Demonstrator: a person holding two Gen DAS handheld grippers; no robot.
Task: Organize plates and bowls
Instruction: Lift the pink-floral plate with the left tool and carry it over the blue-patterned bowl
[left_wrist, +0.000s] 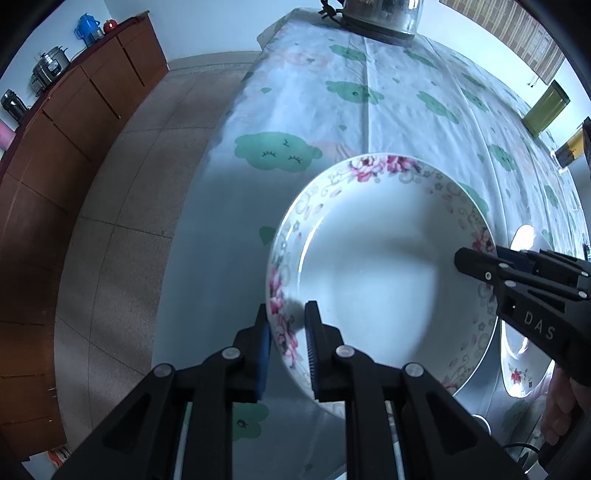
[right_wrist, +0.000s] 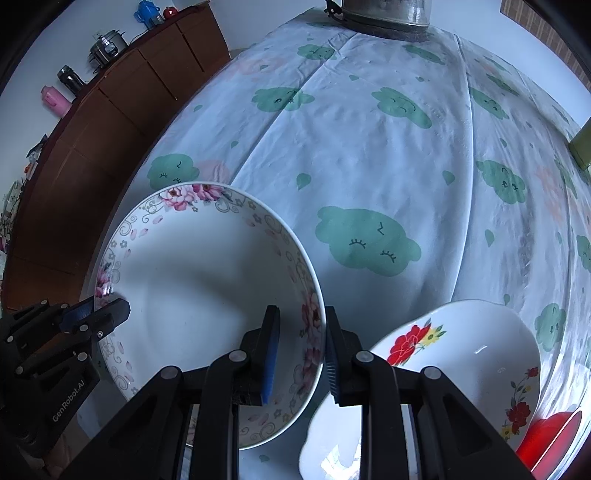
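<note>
A white deep plate with pink flowers on its rim (left_wrist: 373, 258) is held over the table between both grippers. My left gripper (left_wrist: 287, 332) straddles its left rim, one finger inside and one outside, closed on the rim. My right gripper (right_wrist: 301, 350) straddles the opposite rim (right_wrist: 312, 325) in the same way; it also shows in the left wrist view (left_wrist: 476, 264). The plate also shows in the right wrist view (right_wrist: 199, 280). A white bowl with red flowers (right_wrist: 461, 369) sits low right, next to the right gripper.
The table has a white cloth with green clouds (right_wrist: 369, 147). A glass-lidded pot (left_wrist: 380, 14) stands at the far end. A red dish (right_wrist: 550, 435) lies at the lower right. A wooden cabinet (left_wrist: 55, 147) lines the left wall.
</note>
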